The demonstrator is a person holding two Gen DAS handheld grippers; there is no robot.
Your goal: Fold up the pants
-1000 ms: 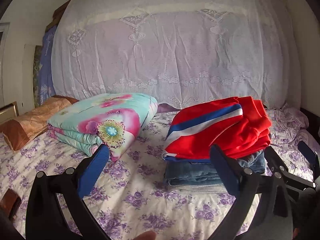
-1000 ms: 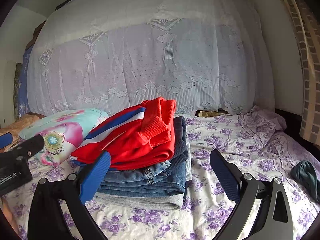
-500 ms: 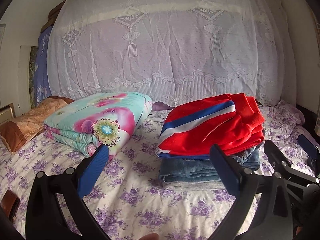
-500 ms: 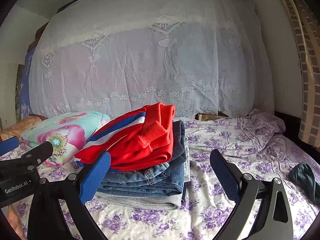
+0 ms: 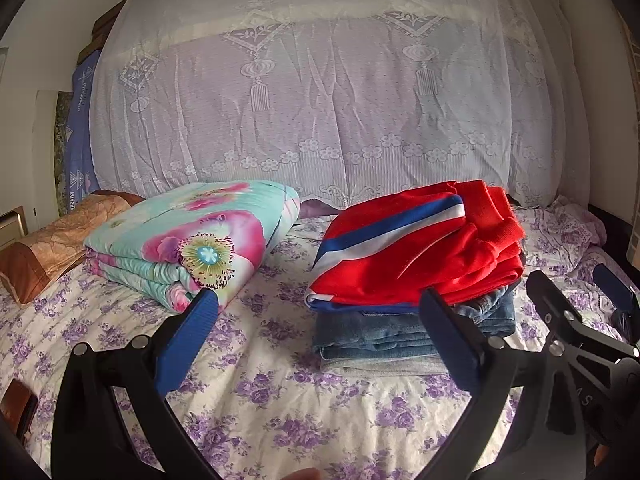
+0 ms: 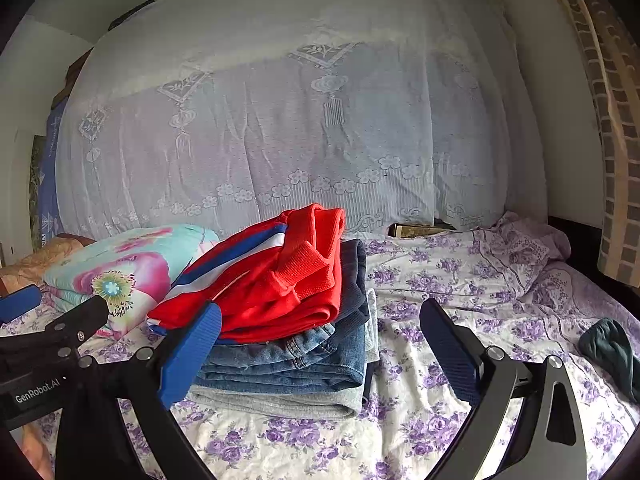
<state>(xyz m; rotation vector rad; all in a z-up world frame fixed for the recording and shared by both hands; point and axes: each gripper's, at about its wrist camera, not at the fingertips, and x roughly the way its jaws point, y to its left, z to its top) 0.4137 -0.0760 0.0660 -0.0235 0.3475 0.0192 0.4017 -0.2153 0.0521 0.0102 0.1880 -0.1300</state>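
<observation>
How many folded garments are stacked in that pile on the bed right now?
3 visible layers: red track pants on top, blue jeans beneath, grey garment at the bottom. The denim may be more than one pair; more could be hidden inside the pile.

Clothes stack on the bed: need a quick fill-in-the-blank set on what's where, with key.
1. The top garment on the folded stack is the colour ____.
2. Directly beneath the red garment lie folded blue ____.
3. The floral quilt lies to the ____ of the stack in both views.
4. The left gripper and the right gripper both stand ____, holding nothing.

Missing words: red; jeans; left; open
</observation>
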